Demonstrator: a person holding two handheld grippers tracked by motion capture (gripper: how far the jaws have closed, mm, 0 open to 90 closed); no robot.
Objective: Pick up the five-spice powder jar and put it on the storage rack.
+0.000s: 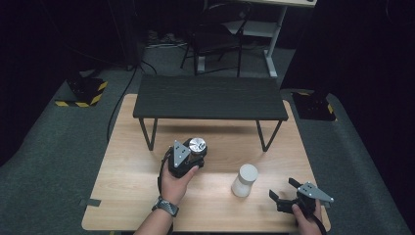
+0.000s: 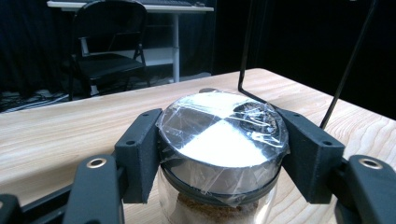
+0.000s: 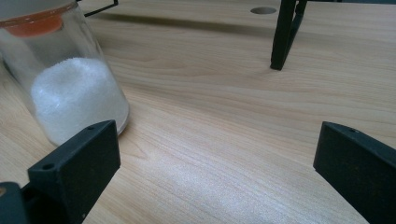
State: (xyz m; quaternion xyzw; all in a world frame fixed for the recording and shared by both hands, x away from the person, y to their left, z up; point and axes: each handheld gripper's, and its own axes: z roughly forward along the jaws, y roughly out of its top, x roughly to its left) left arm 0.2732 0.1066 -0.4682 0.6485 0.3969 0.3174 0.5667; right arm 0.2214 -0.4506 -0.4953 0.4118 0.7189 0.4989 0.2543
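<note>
Gripping an unlabelled silver-lidded jar (image 2: 222,140) — left gripper (image 2: 219,154) jaws clamped, right gripper (image 3: 215,163) jaws open.

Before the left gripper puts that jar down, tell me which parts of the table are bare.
Bare wood lies left of the left gripper and its metal-lidded jar, out to the table edge, and between the black shelf legs. Crowded: the near right, where the white-filled jar stands close to the open right gripper.

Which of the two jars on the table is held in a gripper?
The metal-lidded jar, clamped at its lid by the left gripper. The white-filled jar stands free, apart from the open right gripper.
</note>
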